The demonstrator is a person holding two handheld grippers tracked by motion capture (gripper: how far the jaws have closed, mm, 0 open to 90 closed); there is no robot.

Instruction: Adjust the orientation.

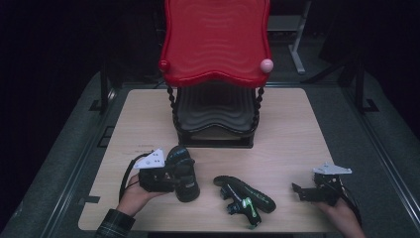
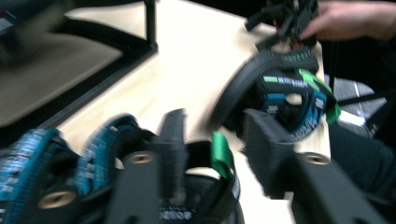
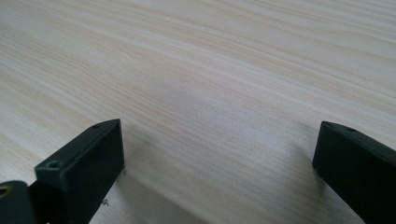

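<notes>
Two black sandals (image 1: pixel 245 198) — green-strapped.

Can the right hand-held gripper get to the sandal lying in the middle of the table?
Probably yes: the right hand-held gripper is open, and bare table separates it from the sandal.

The high view looks down across the whole wooden surface (image 1: pixel 297 124); both gripper views sit close above that surface (image 3: pixel 210 70).
</notes>
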